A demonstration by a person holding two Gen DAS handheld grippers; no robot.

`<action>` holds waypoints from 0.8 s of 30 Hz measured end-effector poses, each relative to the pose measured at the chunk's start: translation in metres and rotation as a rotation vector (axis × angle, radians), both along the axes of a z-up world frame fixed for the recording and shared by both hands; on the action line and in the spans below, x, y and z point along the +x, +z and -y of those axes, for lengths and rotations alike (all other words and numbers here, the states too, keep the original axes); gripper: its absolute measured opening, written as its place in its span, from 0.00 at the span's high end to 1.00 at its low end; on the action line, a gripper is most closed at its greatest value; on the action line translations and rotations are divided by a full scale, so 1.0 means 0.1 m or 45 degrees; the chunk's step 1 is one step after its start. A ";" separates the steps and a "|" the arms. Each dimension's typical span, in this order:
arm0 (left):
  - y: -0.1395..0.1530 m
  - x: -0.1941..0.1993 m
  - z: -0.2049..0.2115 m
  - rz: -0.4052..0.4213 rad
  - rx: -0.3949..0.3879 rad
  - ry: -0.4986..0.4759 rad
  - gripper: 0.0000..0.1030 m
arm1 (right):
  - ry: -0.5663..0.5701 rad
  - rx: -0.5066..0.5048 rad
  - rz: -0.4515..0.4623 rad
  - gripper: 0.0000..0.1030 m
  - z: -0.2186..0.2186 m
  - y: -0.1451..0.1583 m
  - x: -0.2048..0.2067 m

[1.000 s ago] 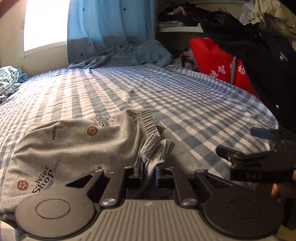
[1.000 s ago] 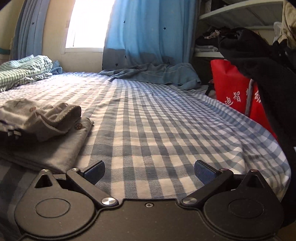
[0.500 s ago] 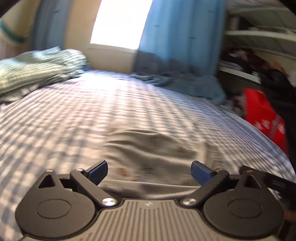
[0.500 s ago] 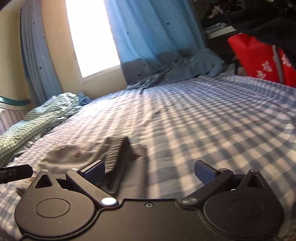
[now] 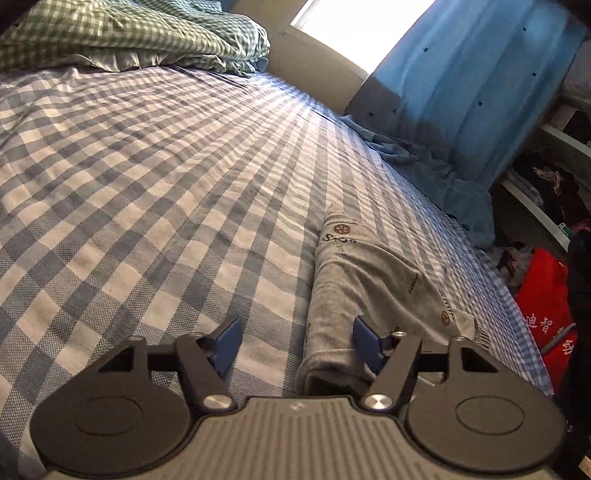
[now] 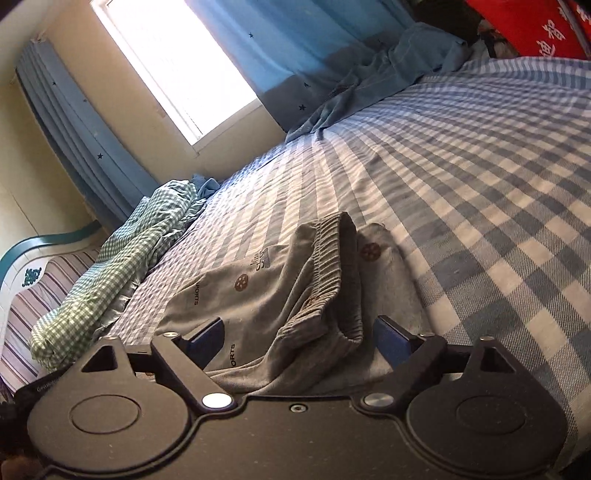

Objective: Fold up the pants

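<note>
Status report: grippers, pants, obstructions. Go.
Left gripper open, holding nothing. Right gripper open, straddling the bunched waistband. Grey pants folded but rumpled on the checked bedsheet. Green gingham bedding well off to the side.

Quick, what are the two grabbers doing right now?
Left gripper: jaws open, holding nothing; the gray pants lie by its right finger.
Right gripper: jaws open around the pants' waistband, not clamped.
</note>
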State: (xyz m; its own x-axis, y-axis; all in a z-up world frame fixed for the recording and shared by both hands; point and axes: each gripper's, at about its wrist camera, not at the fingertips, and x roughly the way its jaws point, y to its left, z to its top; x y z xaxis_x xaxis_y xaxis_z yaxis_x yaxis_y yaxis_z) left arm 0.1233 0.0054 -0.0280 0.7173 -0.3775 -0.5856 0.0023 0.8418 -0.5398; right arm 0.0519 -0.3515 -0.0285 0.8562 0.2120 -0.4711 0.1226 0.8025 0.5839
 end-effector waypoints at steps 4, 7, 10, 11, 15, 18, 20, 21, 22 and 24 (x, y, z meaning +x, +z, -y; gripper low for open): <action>-0.05 0.00 0.07 -0.048 -0.080 -0.053 0.53 | -0.062 -0.018 -0.055 0.42 -0.01 -0.02 0.08; -0.03 -0.04 0.14 -0.042 -0.036 -0.066 0.53 | -0.051 -0.128 -0.059 0.63 -0.07 0.01 0.13; -0.01 -0.08 0.20 -0.045 -0.009 -0.089 0.53 | -0.048 -0.171 0.000 0.75 -0.06 0.09 0.08; 0.00 -0.10 0.22 -0.047 -0.005 -0.103 0.53 | -0.053 -0.188 0.025 0.76 -0.05 0.13 0.05; 0.00 -0.16 0.32 -0.032 0.042 -0.150 0.52 | -0.057 -0.278 0.064 0.76 0.01 0.22 -0.07; -0.03 -0.16 0.34 -0.032 0.068 -0.147 0.51 | -0.037 -0.241 -0.016 0.74 0.07 0.07 -0.06; -0.02 -0.17 0.31 -0.035 0.056 -0.149 0.50 | -0.041 -0.261 -0.039 0.68 0.04 -0.04 -0.08; -0.01 -0.17 0.29 -0.036 0.055 -0.148 0.46 | -0.041 -0.280 -0.019 0.64 0.03 -0.04 -0.11; 0.02 -0.18 0.26 -0.032 0.062 -0.140 0.38 | -0.046 -0.315 -0.008 0.59 -0.01 -0.02 -0.13; 0.10 -0.22 0.19 0.003 0.102 -0.098 0.24 | -0.058 -0.419 0.023 0.30 -0.07 0.05 -0.14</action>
State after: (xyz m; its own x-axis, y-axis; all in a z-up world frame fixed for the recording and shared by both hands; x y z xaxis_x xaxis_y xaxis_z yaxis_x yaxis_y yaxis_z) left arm 0.1017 -0.0140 -0.0180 0.6895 -0.3832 -0.6146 0.0695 0.8796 -0.4705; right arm 0.0376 -0.3445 -0.0236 0.8703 0.0122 -0.4924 0.1546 0.9425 0.2965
